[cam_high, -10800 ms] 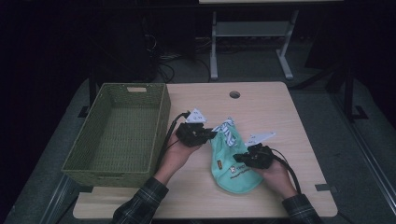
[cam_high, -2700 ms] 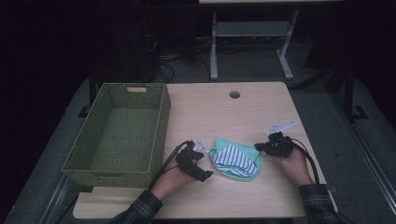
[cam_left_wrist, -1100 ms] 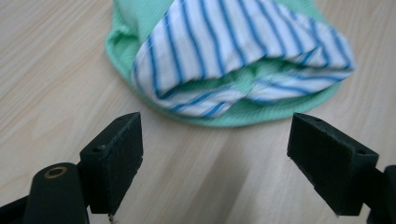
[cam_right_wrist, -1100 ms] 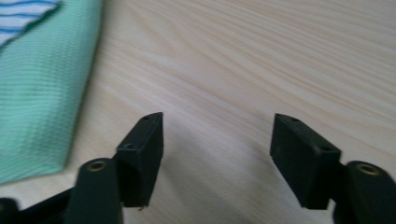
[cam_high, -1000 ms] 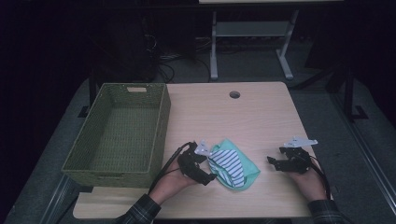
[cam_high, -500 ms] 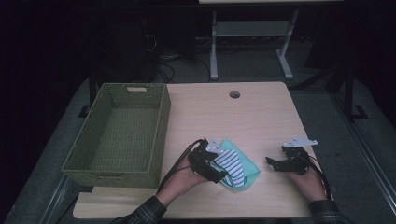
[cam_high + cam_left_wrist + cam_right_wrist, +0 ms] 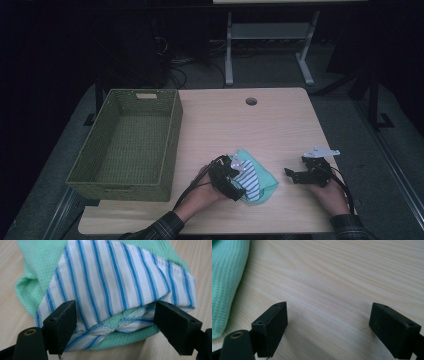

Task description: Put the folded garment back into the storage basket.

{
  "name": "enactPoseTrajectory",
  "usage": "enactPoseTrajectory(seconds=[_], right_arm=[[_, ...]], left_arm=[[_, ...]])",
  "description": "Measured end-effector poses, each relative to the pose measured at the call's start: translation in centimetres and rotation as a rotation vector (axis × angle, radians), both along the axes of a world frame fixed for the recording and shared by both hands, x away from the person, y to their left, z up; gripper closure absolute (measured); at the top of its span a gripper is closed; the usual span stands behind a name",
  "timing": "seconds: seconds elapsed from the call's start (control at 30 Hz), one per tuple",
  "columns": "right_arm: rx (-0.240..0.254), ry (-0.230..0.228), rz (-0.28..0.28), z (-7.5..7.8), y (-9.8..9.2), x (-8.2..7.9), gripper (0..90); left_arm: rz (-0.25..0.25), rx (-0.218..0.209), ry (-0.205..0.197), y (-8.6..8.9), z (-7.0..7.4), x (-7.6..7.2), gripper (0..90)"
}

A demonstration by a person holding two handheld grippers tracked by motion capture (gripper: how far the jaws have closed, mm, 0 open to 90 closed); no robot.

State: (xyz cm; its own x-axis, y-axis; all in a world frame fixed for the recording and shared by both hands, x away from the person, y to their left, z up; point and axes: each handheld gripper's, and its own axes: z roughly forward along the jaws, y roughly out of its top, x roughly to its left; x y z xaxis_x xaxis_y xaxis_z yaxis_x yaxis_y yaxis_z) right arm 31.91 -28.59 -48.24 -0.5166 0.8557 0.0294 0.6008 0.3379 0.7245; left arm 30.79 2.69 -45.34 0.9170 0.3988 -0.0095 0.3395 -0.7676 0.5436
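The high view is dim. In it the left gripper (image 7: 239, 186) and its hand cover the near left part of the folded garment (image 7: 255, 176), and the green knit and the blue-striped white lining are hard to separate. The lower edge of that view cuts both forearms off at the sleeves.

In the left gripper view the garment's near edge lies between the jaws, which stand wide apart; whether the pads press on the cloth cannot be told. The garment rests on the table (image 7: 280, 120), near its front edge, between the two grippers.

The right gripper (image 7: 291, 174) rests with its jaws spread and bare wood between them; they have just been opening.

Count: one garment, one woven basket (image 7: 125, 145) at the table's left, two grippers, one round hole (image 7: 251, 101) in the tabletop.
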Motion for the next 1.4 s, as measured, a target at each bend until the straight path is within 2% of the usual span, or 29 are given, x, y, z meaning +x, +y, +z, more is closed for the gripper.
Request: enactPoseTrajectory(seconds=[0.1,0.4,0.83,0.9,1.0,1.17,1.4], right_arm=[[0.000,0.001,0.000,0.0,0.0,0.0,14.7],[0.000,0.000,-0.001,0.0,0.0,0.0,14.7],[0.000,0.001,-0.004,0.0,0.0,0.0,14.6],[0.001,0.001,-0.004,0.0,0.0,0.0,14.6],[0.001,0.001,-0.004,0.0,0.0,0.0,14.6],[0.000,0.001,-0.003,0.0,0.0,0.0,14.6],[0.000,0.001,-0.003,0.0,0.0,0.0,14.6]], left_arm=[[-0.011,0.027,-0.005,-0.2,-0.2,-0.2,17.7],[-0.016,0.052,0.007,-0.5,0.0,0.0,20.8],[-0.035,0.080,0.018,0.0,0.7,1.6,61.3],[-0.029,0.068,0.022,0.1,0.7,1.8,68.2],[-0.036,0.063,0.032,0.2,0.7,2.1,73.1],[-0.057,0.049,0.027,0.5,0.7,2.3,75.3],[-0.060,0.000,0.051,1.0,1.3,2.5,76.1]])
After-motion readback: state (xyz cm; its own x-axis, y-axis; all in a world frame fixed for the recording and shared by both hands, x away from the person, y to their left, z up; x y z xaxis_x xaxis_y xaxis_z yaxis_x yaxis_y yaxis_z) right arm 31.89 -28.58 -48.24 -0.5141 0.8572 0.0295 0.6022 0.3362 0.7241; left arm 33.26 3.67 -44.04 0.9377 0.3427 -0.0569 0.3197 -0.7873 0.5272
